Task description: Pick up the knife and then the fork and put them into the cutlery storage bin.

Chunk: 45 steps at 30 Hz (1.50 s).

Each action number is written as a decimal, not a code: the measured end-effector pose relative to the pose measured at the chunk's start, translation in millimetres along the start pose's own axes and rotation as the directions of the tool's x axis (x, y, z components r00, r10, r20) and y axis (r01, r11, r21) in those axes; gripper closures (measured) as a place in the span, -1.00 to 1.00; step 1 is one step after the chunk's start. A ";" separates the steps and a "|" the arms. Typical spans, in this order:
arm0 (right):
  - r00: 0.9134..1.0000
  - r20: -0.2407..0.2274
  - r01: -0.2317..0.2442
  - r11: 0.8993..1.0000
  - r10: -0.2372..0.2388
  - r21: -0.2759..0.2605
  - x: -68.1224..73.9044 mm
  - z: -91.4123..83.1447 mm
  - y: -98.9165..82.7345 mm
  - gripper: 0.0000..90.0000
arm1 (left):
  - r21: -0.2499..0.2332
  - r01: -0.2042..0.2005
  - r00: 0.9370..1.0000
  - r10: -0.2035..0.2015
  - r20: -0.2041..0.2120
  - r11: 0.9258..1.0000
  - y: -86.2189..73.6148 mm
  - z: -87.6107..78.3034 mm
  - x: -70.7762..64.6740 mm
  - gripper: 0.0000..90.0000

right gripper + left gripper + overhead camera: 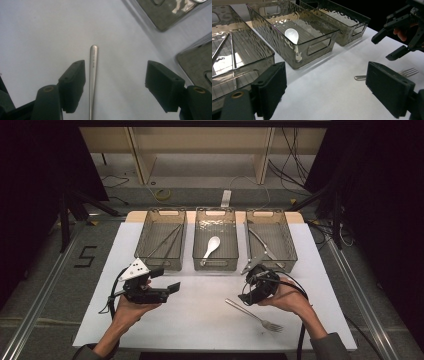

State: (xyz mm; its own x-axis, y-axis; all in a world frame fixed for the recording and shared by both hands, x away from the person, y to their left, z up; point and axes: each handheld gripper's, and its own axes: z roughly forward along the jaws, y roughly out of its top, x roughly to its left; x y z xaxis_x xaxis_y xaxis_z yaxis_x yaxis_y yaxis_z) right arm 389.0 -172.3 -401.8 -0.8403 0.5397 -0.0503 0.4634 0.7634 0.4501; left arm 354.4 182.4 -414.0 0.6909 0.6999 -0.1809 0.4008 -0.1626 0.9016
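Note:
A metal fork (252,315) lies on the white table top, handle toward the bins and tines toward the person. My right gripper (246,295) hovers over the handle end. In the right gripper view the fork handle (93,75) runs up between the jaws, close beside the left pad, and my right gripper (115,82) stands open with neither pad pressing on it. At the left, my left gripper (172,287) is held level and open with nothing in it. From my left gripper (324,82), the fork (408,72) and the right gripper (397,40) appear at the far right.
Three clear smoked bins stand in a row at the back. The left bin (162,265) holds thin metal sticks, the middle bin (215,265) a white spoon (212,245), and the right bin (290,251) metal utensils. White table top (200,320) lies between the hands.

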 end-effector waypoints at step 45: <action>0.994 -0.090 0.085 0.977 -0.068 0.194 21.6 30.5 -34.3 0.50 | 0.004 0.000 1.000 0.000 0.001 1.000 -0.3 0.5 -1.1 -0.64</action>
State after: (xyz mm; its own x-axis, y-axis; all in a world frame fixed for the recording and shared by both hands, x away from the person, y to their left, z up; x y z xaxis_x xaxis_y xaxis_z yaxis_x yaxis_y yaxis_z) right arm 363.5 -175.9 -445.5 -0.8919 0.4523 -0.0002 0.4363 0.8605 0.2630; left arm 353.8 181.3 -414.3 0.6915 0.6993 -0.1809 0.4032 -0.1658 0.9000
